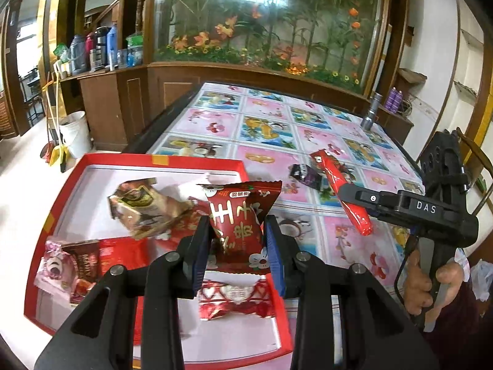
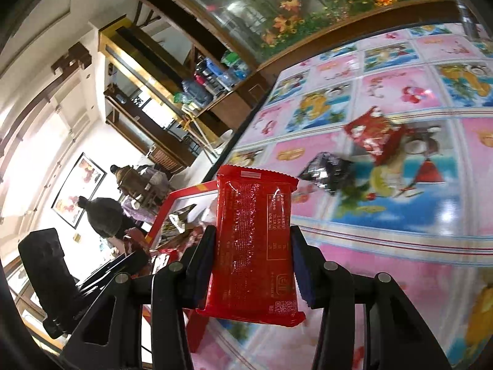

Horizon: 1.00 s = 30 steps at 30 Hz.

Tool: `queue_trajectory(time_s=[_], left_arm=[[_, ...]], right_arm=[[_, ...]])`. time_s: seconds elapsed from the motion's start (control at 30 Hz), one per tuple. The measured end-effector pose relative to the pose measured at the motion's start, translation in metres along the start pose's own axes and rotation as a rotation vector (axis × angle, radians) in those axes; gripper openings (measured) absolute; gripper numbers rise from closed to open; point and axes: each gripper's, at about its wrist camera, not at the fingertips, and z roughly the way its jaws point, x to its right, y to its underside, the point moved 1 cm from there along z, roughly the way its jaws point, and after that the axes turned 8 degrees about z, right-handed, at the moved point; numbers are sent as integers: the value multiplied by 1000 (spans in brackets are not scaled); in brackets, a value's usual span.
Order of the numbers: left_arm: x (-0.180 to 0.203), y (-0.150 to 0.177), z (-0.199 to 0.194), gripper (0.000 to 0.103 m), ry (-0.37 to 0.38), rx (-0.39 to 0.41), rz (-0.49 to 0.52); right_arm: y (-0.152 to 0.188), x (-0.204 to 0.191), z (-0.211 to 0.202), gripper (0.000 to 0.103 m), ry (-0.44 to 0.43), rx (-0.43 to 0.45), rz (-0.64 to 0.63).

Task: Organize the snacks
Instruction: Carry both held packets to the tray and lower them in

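Left gripper point(image 1: 235, 246) clamps red snack packet point(image 1: 240, 222) above red box point(image 1: 154, 162); right gripper point(image 2: 252, 265) pinches flat red packet point(image 2: 252, 243) over table edge.

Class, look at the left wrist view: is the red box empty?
No, the red box already holds several wrapped snacks.

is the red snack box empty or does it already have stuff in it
Not empty: the red cardboard box already holds several wrapped snacks, including a gold-brown packet and a red heart-patterned candy.

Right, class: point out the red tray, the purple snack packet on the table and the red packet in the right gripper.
red tray point(image 1: 160, 161), left wrist view, far rim.
purple snack packet point(image 1: 303, 176), left wrist view, wrapper middle.
red packet point(image 2: 252, 240), right wrist view, printed back.
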Motion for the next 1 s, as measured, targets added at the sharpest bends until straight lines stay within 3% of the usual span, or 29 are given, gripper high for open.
queue_trajectory(time_s=[0.53,1.0], left_arm=[[-52,13,-4,32,-74,-3,-76],[-83,22,5,32,-116,-27,-123]], right_arm=[[21,-69,59,47,-59,-102,-109],[42,-105,98,47,-52,-183,-194]])
